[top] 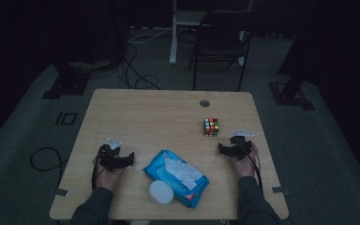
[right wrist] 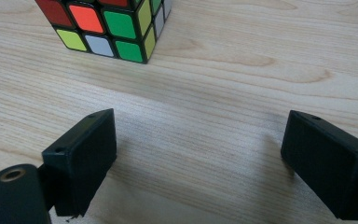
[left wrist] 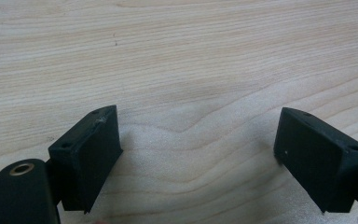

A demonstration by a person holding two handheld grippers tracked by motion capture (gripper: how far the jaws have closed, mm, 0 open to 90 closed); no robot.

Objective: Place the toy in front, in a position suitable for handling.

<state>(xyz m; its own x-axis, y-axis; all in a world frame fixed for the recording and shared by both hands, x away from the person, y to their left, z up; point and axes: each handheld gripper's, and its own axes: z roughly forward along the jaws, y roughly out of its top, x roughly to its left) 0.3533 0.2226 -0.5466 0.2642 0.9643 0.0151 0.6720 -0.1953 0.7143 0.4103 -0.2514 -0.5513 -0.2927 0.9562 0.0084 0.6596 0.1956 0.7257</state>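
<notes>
Wet-wipe pack (top: 177, 177): blue, lies flat near the table's front edge, between the two hands, a white sheet pulled partly out of its top. White round lid (top: 161, 191) touches the pack's front-left side.

Left gripper (top: 130, 158): jaws spread wide, nothing between them; in the left gripper view (left wrist: 198, 144) bare wood grain shows in the gap. It sits low over the table, just left of the pack, jaws pointing toward it, not touching.

Right gripper (top: 221, 149): jaws likewise wide apart and empty (right wrist: 198, 154). It sits right of the pack, with a strip of bare wood between.

Puzzle cube (top: 211, 127): scrambled colours, stands flat on the table, just beyond the right gripper and slightly left of it; in the right gripper view (right wrist: 107, 25) it lies ahead and to the left, apart from the jaws.

Open room: the far half and left part of the table (top: 136, 117) are bare. The right hand is near the right edge; the pack and lid are close to the front edge.

Surface: light wood grain, a round cable hole (top: 204, 103) near the far edge.

Room: dim, grey carpet, black chair (top: 220, 44) behind the table, cables (top: 138, 77) on the floor.
</notes>
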